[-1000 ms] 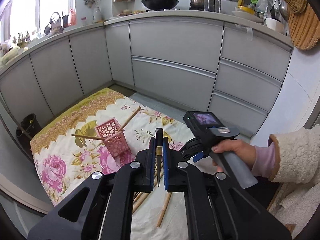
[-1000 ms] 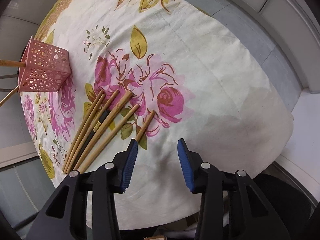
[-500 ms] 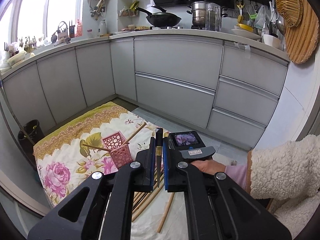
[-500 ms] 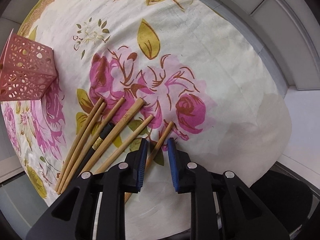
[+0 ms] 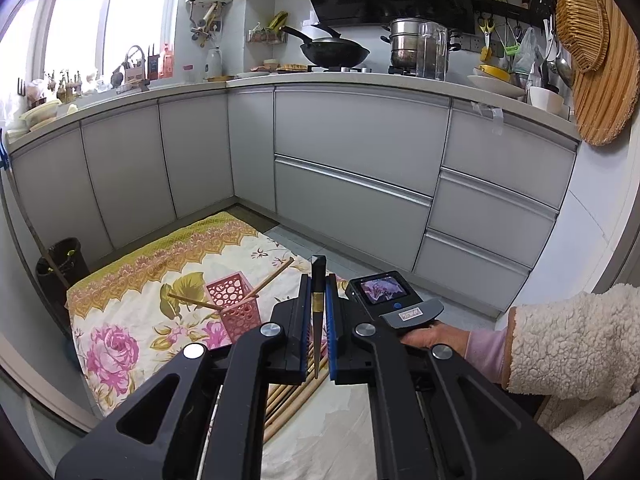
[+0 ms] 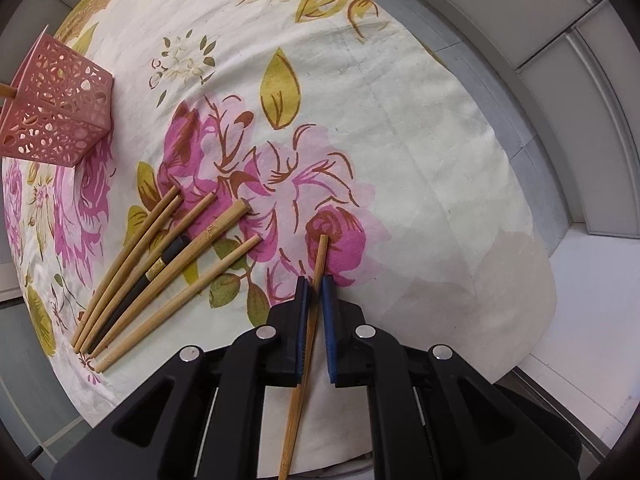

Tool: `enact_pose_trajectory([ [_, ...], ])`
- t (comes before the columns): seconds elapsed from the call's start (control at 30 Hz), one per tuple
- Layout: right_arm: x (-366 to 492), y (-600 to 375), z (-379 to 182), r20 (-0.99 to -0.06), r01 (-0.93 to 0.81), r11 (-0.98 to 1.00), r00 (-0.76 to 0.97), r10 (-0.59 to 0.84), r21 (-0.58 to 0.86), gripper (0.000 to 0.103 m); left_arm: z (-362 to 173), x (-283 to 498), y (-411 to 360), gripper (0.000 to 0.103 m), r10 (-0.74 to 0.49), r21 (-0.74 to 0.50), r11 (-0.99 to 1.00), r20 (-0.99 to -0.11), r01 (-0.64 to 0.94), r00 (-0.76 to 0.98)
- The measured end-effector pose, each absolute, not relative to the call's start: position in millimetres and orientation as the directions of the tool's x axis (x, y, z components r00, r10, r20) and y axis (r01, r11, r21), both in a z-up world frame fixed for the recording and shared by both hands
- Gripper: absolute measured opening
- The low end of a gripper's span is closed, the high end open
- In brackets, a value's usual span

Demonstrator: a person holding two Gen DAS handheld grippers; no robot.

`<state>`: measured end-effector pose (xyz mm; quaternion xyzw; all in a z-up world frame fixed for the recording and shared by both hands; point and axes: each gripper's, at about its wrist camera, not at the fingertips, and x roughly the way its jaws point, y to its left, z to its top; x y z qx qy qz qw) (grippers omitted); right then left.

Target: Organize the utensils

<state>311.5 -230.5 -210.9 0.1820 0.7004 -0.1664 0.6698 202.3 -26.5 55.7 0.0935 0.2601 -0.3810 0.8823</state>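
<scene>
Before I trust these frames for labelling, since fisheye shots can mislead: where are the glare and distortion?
Left wrist view: window blown out, cabinet fronts bowed, black chopstick in the left gripper sharp. Right wrist view: even light, floral cloth bulges, bamboo chopstick in the right gripper crisp.

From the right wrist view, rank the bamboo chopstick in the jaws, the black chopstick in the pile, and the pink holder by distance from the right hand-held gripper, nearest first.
1. Bamboo chopstick: between the jaws of the right hand-held gripper, which is shut on it.
2. Black chopstick: in the loose pile to the left on the floral cloth.
3. Pink holder: far upper left, upright on the cloth.
</scene>
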Motion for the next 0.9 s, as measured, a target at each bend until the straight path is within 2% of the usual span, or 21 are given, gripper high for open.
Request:
enact_pose_trajectory([
  [0.1, 307, -216, -207, -0.999, 0.478, 0.877, 0.0, -0.039, -0.034, 0.017, 57, 202, -26, 0.006, -0.623, -0.033, 0.696, -0.525, 0.718, 0.58],
  [0.13, 306, -210, -205, -0.999, 0.482, 0.876, 0.026, -0.036, -0.019, 0.01, 58, 202, -25, 0.006, -0.624, -0.036, 0.697, -0.522, 0.716, 0.582],
  [0.2, 300, -210, -204, -0.997, 0.49, 0.872, 0.075, -0.033, 0.008, 0.006, 59, 202, -22, 0.006, -0.626, -0.043, 0.702, -0.514, 0.711, 0.587],
  [0.33, 279, -214, -189, -0.983, 0.492, 0.868, 0.18, -0.024, 0.068, 0.005, 62, 204, -16, 0.006, -0.624, -0.062, 0.718, -0.501, 0.694, 0.6],
  [0.47, 254, -221, -147, -0.952, 0.464, 0.873, 0.306, -0.002, 0.147, 0.005, 66, 208, -13, 0.006, -0.616, -0.092, 0.743, -0.48, 0.663, 0.624],
  [0.9, 232, -240, 7, -0.81, 0.29, 0.937, 0.586, -0.012, 0.195, 0.005, 87, 224, -21, 0.006, -0.575, -0.144, 0.797, -0.477, 0.586, 0.665],
])
